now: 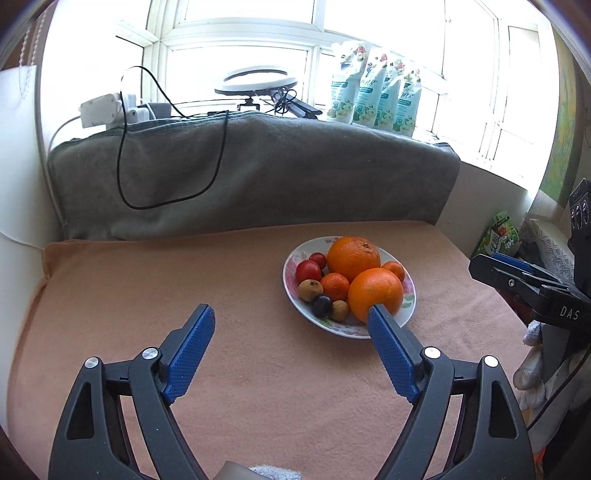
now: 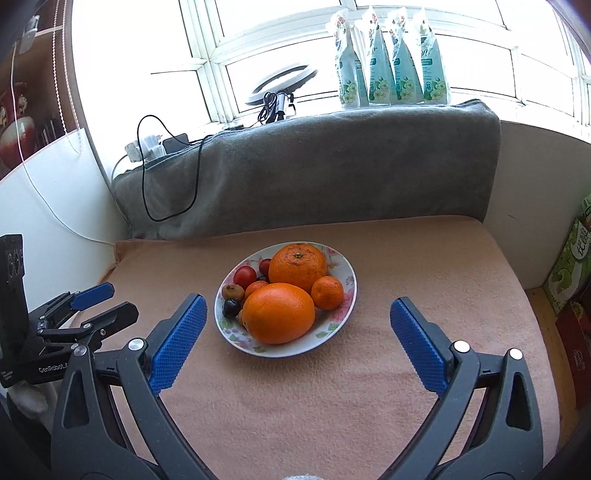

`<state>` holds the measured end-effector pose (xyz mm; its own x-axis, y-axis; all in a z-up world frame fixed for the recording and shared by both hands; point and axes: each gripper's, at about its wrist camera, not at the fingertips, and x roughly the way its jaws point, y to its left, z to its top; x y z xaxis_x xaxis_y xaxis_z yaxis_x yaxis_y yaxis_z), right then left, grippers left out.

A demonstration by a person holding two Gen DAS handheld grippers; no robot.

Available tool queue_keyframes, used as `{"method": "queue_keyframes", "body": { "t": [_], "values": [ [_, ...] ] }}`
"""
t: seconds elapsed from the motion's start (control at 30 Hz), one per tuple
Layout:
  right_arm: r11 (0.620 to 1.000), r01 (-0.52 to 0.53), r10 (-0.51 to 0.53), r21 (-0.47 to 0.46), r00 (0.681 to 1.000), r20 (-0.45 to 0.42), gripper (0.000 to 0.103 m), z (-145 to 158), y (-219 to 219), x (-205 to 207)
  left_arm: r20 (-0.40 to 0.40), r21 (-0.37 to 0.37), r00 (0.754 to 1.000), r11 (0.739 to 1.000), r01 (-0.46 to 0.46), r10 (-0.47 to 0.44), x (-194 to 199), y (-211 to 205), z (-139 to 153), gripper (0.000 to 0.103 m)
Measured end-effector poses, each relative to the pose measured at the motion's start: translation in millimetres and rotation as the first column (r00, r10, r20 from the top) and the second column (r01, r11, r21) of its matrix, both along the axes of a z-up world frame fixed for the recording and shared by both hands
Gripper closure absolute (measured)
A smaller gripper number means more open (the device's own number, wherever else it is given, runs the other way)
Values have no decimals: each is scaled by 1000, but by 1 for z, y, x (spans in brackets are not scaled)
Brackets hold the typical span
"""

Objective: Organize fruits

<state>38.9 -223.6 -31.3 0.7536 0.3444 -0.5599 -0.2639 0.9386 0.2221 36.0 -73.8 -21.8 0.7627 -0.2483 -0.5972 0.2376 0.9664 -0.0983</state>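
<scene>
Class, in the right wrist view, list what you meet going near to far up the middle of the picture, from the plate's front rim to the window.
Plate → front orange → back orange → grey towel → ring light → window

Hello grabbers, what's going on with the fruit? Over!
Left gripper open, empty. Right gripper open, empty. Fruit all piled on the plate, big orange in front. Nothing blocking.
</scene>
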Motion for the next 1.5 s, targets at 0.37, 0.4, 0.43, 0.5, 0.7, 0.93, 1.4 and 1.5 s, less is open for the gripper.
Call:
{"method": "queue_keyframes", "body": {
  "t": [0.37, 0.4, 0.43, 0.5, 0.7, 0.93, 1.4, 1.5],
  "values": [
    [1000, 27, -26, 14, 999, -19, 2, -6, -7, -4, 9, 6, 1000, 1000, -13, 13, -5, 2, 3, 18],
    [1000, 26, -26, 13, 999, -19, 2, -6, -6, -4, 9, 3, 1000, 1000, -13, 13, -5, 3, 3, 18],
    [1000, 27, -27, 13, 999, -20, 2, -6, -7, -4, 7, 0, 1000, 1000, -12, 12, -6, 3, 3, 18],
    [1000, 25, -25, 11, 999, -20, 2, -6, -7, -3, 4, -3, 1000, 1000, -11, 11, -5, 4, 3, 18],
    [999, 29, -28, 13, 999, -32, 2, -11, -6, -2, -5, -17, 1000, 1000, 0, 0, -7, 3, 2, 18],
    [999, 30, -29, 13, 999, -38, 2, -13, -5, -2, -1, -21, 1000, 1000, -3, 3, -9, 4, 3, 17],
    [999, 31, -30, 20, 998, -54, 2, -16, -4, -1, 7, -25, 1000, 1000, 2, -2, -12, 3, 5, 17],
    [999, 33, -32, 23, 998, -62, 2, -18, -4, -3, 10, -24, 1000, 1000, 1, -1, -13, 4, 5, 17]
  ]
}}
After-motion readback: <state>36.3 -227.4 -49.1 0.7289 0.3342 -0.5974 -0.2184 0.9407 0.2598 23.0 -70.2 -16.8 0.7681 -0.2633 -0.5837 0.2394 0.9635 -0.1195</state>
